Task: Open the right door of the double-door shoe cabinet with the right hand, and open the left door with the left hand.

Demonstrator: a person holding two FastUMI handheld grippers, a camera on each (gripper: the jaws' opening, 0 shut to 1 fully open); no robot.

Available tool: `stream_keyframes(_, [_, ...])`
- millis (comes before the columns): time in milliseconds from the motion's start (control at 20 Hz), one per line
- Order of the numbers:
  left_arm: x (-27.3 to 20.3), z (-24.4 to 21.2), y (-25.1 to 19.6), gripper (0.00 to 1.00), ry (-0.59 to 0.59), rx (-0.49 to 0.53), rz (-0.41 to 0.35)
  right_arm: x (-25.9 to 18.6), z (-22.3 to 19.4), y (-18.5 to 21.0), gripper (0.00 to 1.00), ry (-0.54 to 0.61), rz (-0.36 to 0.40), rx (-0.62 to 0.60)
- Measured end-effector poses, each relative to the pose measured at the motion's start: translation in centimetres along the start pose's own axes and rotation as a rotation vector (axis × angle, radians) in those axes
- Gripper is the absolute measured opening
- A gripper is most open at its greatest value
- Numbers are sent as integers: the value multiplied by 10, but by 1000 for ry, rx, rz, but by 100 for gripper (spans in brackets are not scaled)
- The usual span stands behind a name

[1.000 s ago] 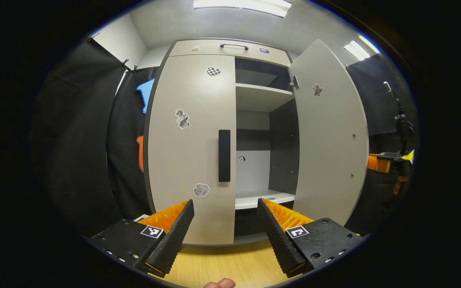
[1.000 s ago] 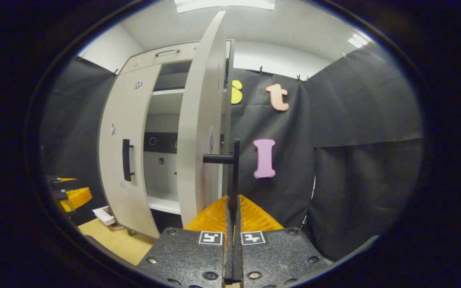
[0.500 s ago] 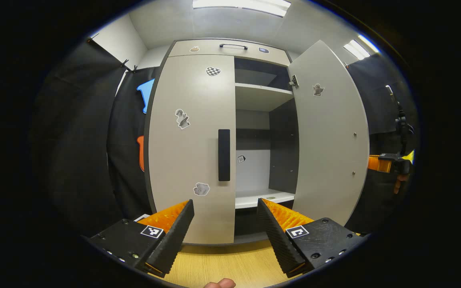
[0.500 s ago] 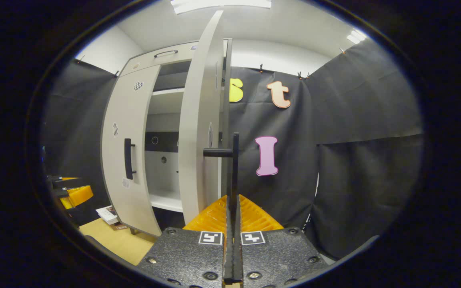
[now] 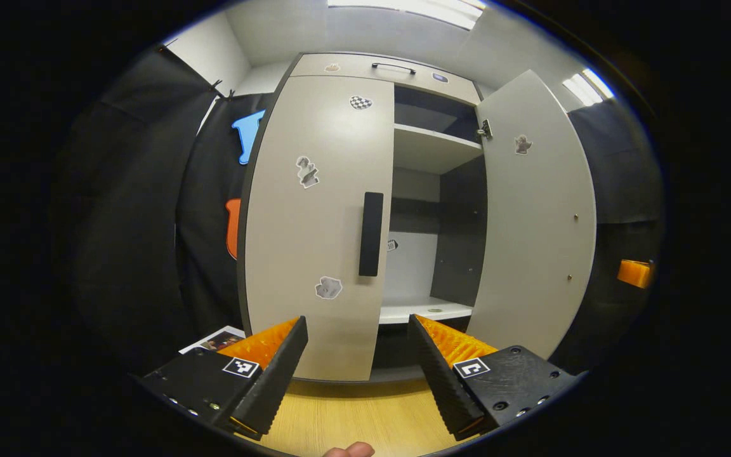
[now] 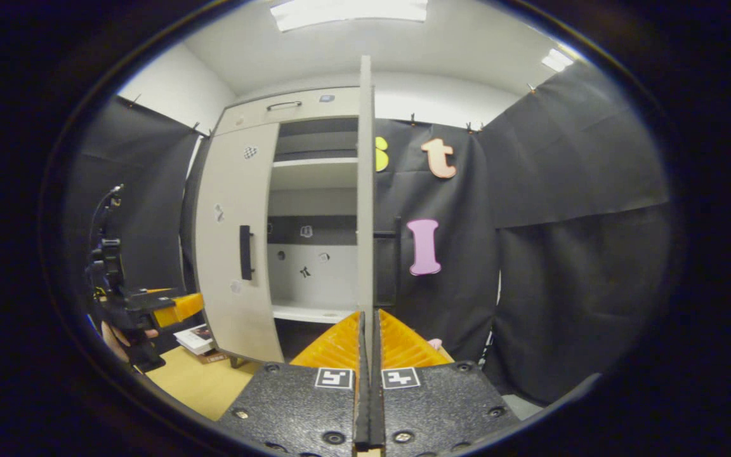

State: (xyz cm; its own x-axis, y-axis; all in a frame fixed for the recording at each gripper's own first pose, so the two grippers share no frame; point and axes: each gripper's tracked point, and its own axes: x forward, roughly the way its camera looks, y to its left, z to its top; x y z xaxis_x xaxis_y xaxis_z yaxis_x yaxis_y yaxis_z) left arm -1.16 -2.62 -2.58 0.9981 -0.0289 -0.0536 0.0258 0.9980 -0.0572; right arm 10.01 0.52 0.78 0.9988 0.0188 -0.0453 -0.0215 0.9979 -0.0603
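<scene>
Shoe cabinet stands straight ahead on a wooden floor. Right door swung wide open; shelves show inside. Left door closed flat, its dark handle at the inner edge.

Left tongs spread open, hovering near and low before the left door, apart from the handle.

In the right gripper view, right door seen edge-on. Right tongs pressed closed, nothing visibly between them. Left tongs at far left.
</scene>
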Motion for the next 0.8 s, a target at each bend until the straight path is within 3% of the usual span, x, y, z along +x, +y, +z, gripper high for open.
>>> stream_keyframes(250, [-11,0,12,95,1,20,15,6,0,26,4,-4,77,14])
stream_keyframes(500, [-22,1,28,95,-12,46,47,18,5,18,4,-57,5,-19])
stream_keyframes(550, [-22,1,30,95,-15,51,53,21,2,18,9,-55,8,-12])
stream_keyframes(700, [-20,4,31,95,-20,55,57,28,-2,25,72,-34,8,8])
stream_keyframes(800, [-13,10,27,95,-28,53,47,26,-8,21,88,-10,-12,14])
